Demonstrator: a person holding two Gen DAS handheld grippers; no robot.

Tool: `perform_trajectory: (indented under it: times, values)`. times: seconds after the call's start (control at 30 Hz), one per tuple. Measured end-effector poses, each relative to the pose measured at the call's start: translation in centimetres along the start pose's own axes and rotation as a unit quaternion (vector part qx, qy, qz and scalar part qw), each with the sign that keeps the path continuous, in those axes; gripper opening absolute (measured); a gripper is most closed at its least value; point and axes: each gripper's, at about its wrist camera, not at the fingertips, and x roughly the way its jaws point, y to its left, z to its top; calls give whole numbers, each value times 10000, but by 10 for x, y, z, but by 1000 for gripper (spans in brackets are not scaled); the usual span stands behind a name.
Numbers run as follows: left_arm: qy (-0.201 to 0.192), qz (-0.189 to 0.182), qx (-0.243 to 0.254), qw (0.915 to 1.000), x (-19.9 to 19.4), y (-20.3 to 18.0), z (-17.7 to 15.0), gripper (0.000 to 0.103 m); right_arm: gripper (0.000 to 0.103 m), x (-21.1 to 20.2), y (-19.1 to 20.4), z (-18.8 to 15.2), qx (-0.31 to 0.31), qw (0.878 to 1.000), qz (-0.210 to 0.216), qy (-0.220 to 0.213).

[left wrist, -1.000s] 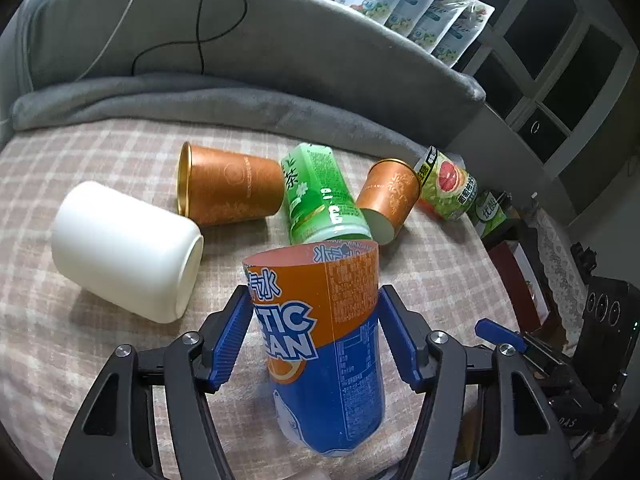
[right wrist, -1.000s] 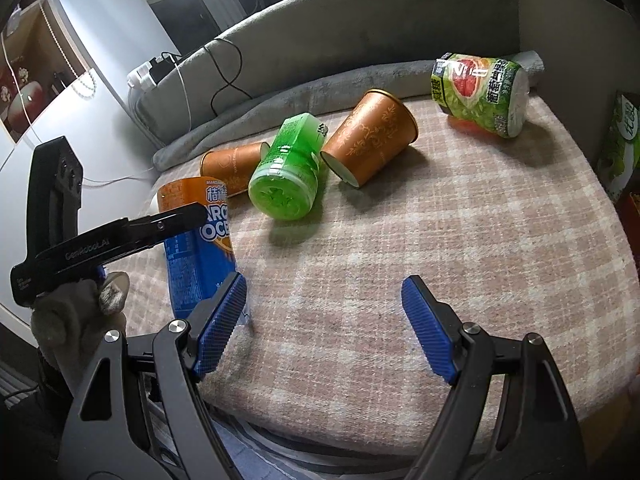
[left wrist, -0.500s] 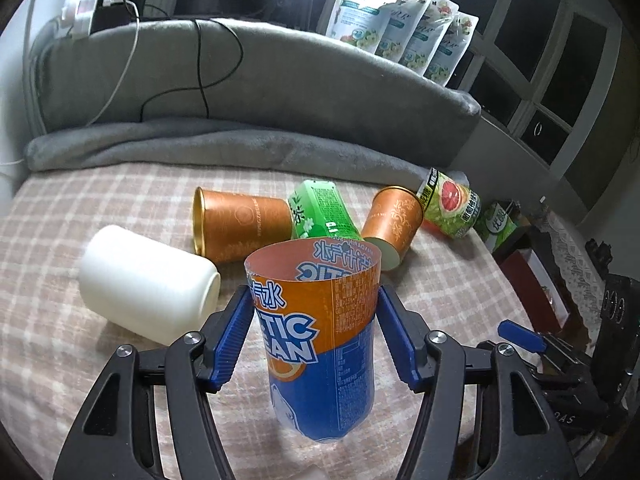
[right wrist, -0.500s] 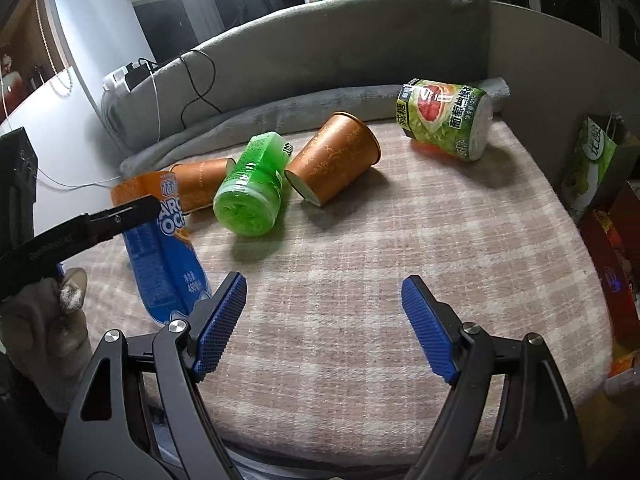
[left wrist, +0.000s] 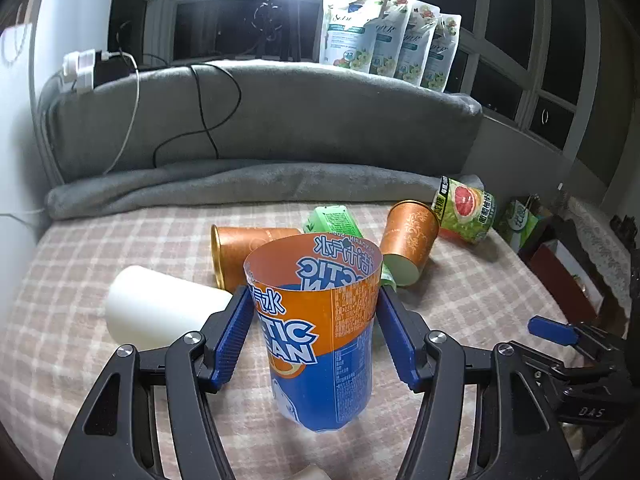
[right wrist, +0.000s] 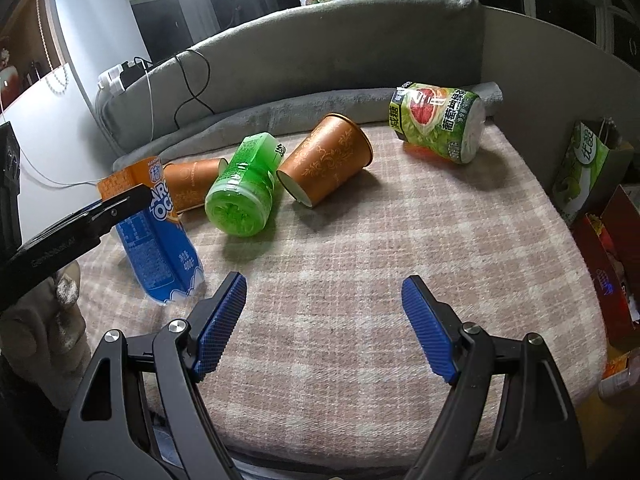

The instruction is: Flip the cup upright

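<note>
I see the bed point(right wrist: 400, 240) filling both views, covered in a pink plaid blanket, with a grey padded headboard point(left wrist: 280, 120) curving behind it and a rolled grey throw point(left wrist: 240, 184) along its foot. My left gripper point(left wrist: 316, 328) has its blue pads against both sides of the orange-and-blue cup point(left wrist: 320, 332), pinching it just under the orange band; the cup stands mouth up on the blanket near the front edge of the bed, leaning slightly in the right wrist view point(right wrist: 156, 232), and whether its base fully rests on the blanket I cannot tell. My right gripper point(right wrist: 324, 320) hangs spread wide over bare blanket, holding nothing, with the cup just beyond its left finger. Past the cup, a white cup point(left wrist: 160, 312) lies on its side to the left. Behind it a copper cup point(left wrist: 240, 252) lies on its side with its mouth toward the left, touching a green cup point(right wrist: 244, 188) that also lies down. A second copper cup point(right wrist: 324, 160) lies tilted beside the green one, its base toward me. Farther right, near the throw, a grapefruit-print cup point(right wrist: 436, 120) lies on its side, apart from the rest. Four refill pouches point(left wrist: 384, 32) stand in a row on the ledge above the headboard.
</note>
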Motion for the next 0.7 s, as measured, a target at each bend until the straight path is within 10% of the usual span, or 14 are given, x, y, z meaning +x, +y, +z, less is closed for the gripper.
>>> perform_trajectory:
  times: [0.7]
  values:
    - [21,-155,45,9999,-10,0,-10,62,83,-3,6,1,-28,9999,100,-69]
